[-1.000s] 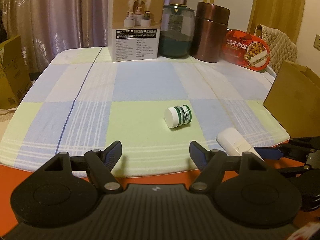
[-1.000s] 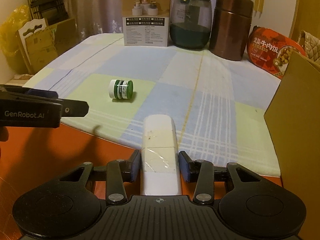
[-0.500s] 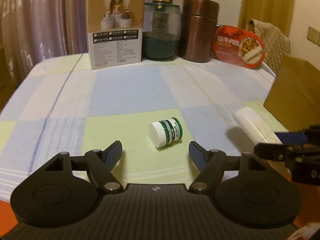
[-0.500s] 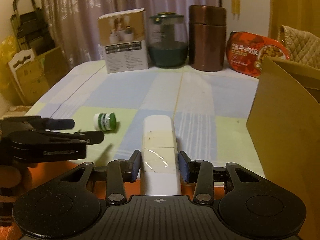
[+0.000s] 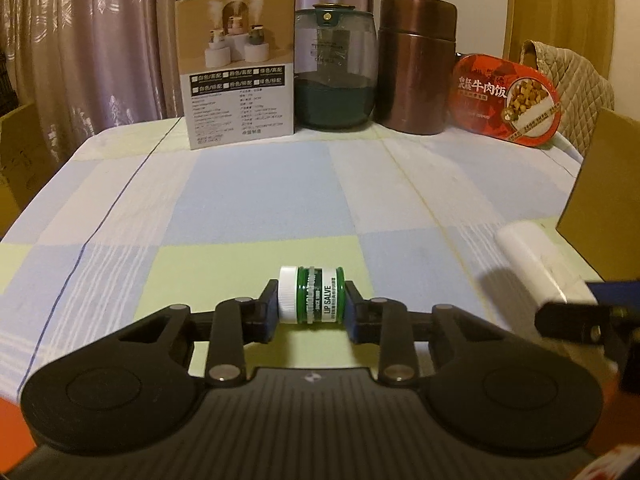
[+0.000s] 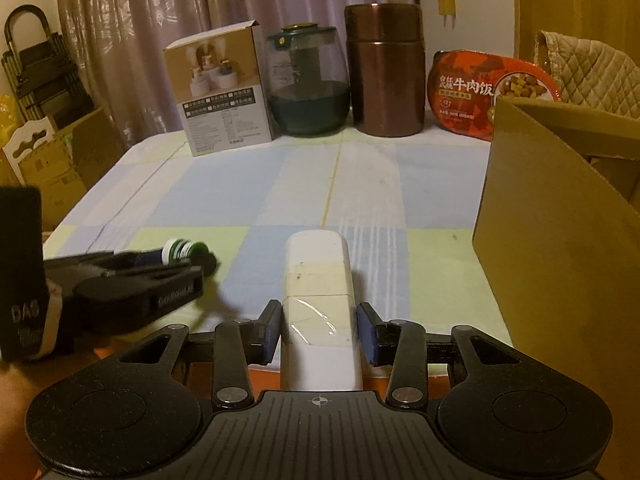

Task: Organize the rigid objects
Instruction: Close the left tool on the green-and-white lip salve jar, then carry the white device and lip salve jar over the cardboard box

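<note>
A small green lip salve jar (image 5: 316,300) with a white cap lies on its side on the checked tablecloth (image 5: 260,200). My left gripper (image 5: 310,304) has its jaws closing on it, and the pads press on the cap and the base. The right wrist view shows the jar (image 6: 182,249) held in the left gripper (image 6: 176,260) at the left. My right gripper (image 6: 318,328) is shut on a long white remote-like bar (image 6: 318,276), which points forward above the table's near edge. The same bar (image 5: 528,264) shows at the right of the left wrist view.
An open cardboard box (image 6: 552,248) stands at the right, close to the right gripper. Along the back stand a printed product box (image 5: 240,72), a glass jar (image 5: 334,68), a copper canister (image 5: 416,64) and a red meal tub (image 5: 504,100).
My left gripper moved forward to the jar and shut on it. The right gripper lifted a little with the white bar and rolled level.
</note>
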A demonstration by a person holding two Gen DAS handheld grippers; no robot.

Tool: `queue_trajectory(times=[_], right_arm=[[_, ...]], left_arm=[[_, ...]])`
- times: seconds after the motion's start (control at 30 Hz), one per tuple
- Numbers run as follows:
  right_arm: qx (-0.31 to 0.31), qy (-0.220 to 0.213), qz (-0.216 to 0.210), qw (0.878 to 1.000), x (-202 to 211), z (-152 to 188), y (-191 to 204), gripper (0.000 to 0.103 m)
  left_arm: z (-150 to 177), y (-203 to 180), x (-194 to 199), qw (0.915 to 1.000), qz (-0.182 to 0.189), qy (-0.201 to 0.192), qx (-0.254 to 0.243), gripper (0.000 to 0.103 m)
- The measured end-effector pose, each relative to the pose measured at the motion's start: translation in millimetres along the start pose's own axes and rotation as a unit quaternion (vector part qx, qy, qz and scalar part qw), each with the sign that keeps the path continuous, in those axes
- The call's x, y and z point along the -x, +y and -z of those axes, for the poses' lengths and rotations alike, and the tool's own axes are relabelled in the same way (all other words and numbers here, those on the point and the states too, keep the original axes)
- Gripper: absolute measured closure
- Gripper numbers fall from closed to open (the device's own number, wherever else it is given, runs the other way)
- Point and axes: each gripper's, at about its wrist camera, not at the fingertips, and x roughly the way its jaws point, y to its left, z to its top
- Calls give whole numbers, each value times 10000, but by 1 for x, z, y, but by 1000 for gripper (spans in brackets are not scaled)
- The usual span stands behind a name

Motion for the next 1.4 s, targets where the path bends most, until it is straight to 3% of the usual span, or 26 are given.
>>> queue_trajectory(times=[0.33,0.9,1.2,1.4], right_arm=[[-73,-118,-192,9997,36,-3,6,66],[-229,-712,-160,9971,202,9,-4,66],[-248,-1061,226,9938,284,-2,-62,66],[-347,-1085,654,9913,315,-8,-120,66]], left_arm=[[8,-3,71,9994,15,299,193,76],[-14,-89,227,9991,412,52,78,76],[-37,-159,275,9940,1031,-196,-306,76],[-52,-217,279,9861,1516,-297,-605,76]])
